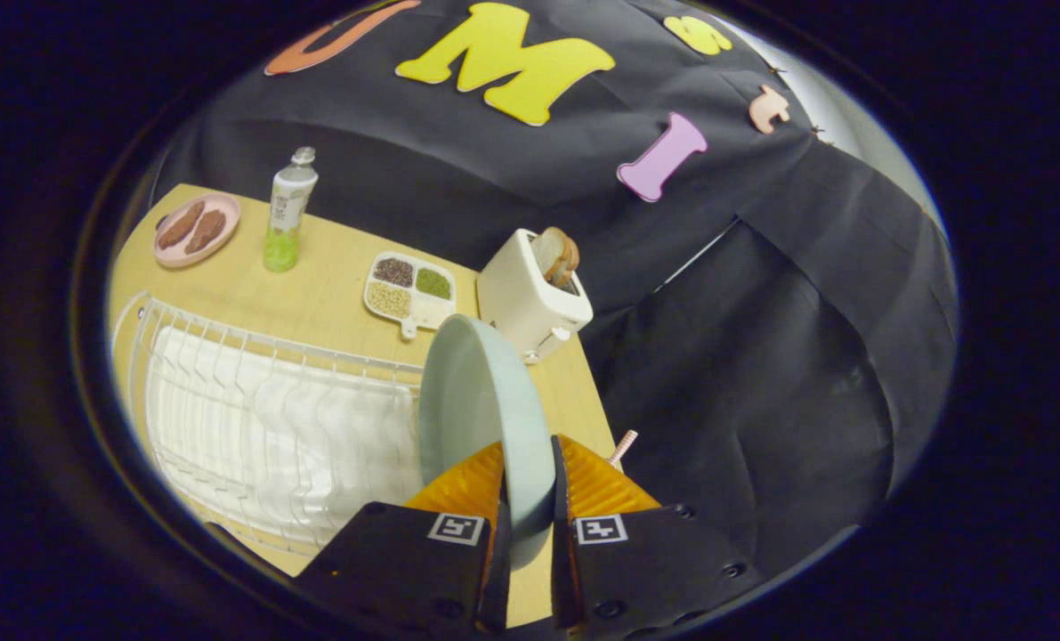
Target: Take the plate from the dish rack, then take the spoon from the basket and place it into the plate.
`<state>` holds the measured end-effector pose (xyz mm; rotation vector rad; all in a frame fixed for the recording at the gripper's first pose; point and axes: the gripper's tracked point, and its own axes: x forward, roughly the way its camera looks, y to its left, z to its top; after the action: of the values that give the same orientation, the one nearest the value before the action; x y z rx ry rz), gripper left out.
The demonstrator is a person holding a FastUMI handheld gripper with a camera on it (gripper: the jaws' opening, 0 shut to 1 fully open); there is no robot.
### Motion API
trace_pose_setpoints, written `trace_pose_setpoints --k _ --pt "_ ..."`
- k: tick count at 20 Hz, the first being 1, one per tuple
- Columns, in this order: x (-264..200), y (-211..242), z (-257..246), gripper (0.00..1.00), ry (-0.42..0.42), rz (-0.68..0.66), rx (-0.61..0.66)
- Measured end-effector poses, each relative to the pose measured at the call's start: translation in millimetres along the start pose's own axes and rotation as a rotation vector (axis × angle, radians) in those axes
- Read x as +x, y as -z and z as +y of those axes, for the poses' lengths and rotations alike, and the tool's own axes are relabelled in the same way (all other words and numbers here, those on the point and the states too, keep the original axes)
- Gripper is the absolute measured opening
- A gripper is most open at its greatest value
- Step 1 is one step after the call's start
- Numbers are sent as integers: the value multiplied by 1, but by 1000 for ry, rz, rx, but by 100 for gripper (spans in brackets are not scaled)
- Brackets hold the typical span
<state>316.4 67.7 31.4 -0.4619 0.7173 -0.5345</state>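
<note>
A pale blue-green plate stands on edge between my two orange fingers, and my gripper is shut on its rim. The plate rises above the right end of the white wire dish rack, which lies to the left of the fingers on a white cloth. A thin pink handle tip, perhaps the spoon's, pokes up just right of the right finger; the rest of it and any basket are hidden behind the finger.
On the wooden table beyond the rack stand a white toaster holding bread, a divided white tray of grains, a green drink bottle and a pink plate of sausages. The table's right edge runs close to the fingers.
</note>
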Motion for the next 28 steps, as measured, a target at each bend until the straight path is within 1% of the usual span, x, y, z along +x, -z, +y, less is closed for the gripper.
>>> trace_pose_setpoints --k 1,3,6,8,9,13,18,20,23,24,26,28 --pt "-4 2 -3 24 -5 -6 27" --pt "-14 8 -7 24 -46 -24 71" --pt "-34 25 -13 24 -141 -50 112" --pt "-49 45 -17 24 -213 -58 132" --pt "-59 56 -16 24 -259 -57 149" --pt "-101 105 -7 24 -487 -88 194" --pt "-136 178 18 24 -725 -94 225" --pt "-132 209 31 24 -797 -75 253" --pt "-105 249 50 24 -866 16 333" --pt "-92 258 58 24 -875 39 344" --pt "-69 276 65 24 -863 77 361" --pt "-60 279 72 24 -899 52 399"
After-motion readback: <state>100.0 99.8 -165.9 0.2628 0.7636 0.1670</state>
